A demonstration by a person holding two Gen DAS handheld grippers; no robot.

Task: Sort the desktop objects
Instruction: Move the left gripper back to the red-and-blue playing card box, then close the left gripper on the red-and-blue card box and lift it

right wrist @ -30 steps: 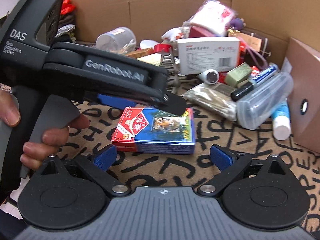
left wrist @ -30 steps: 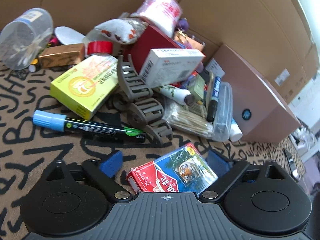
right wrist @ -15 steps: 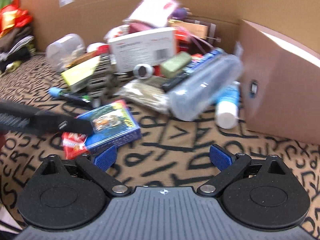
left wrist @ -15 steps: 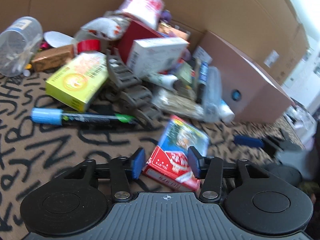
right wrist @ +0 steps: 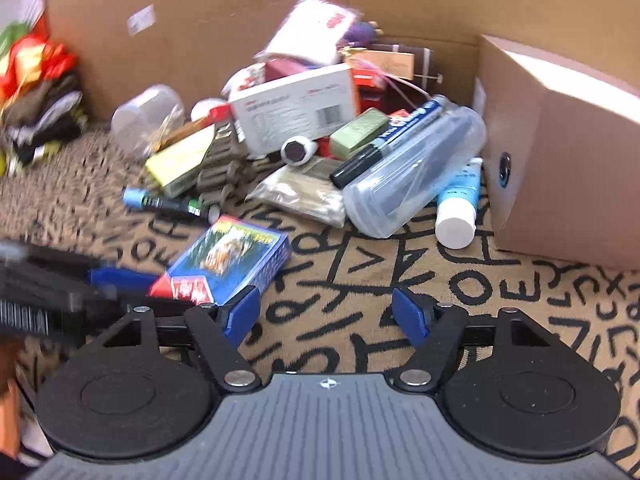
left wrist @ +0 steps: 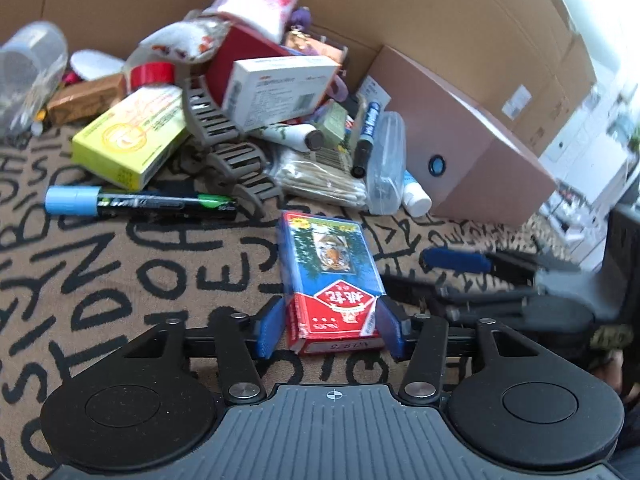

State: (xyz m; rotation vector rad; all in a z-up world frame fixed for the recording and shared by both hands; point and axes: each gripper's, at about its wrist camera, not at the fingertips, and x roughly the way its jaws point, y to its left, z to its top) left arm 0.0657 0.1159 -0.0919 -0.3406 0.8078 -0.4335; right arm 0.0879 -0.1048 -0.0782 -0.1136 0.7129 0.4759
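Lettered mat (left wrist: 132,280) (tan, probably fabric) carries card box (left wrist: 330,276), marker (left wrist: 136,202), cardboard box (right wrist: 560,152).

Lighting: bright, even daylight; a glare strip on top of the brown box (right wrist: 560,152). Left of that box, my right view smears with motion blur. Fisheye bends every edge. In my left view, things right of the box (left wrist: 460,136) wash out, blurred.

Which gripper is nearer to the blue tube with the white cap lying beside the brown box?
Right. The right gripper faces the blue tube across bare mat, open. The left gripper sits farther back, shut on the playing card box.
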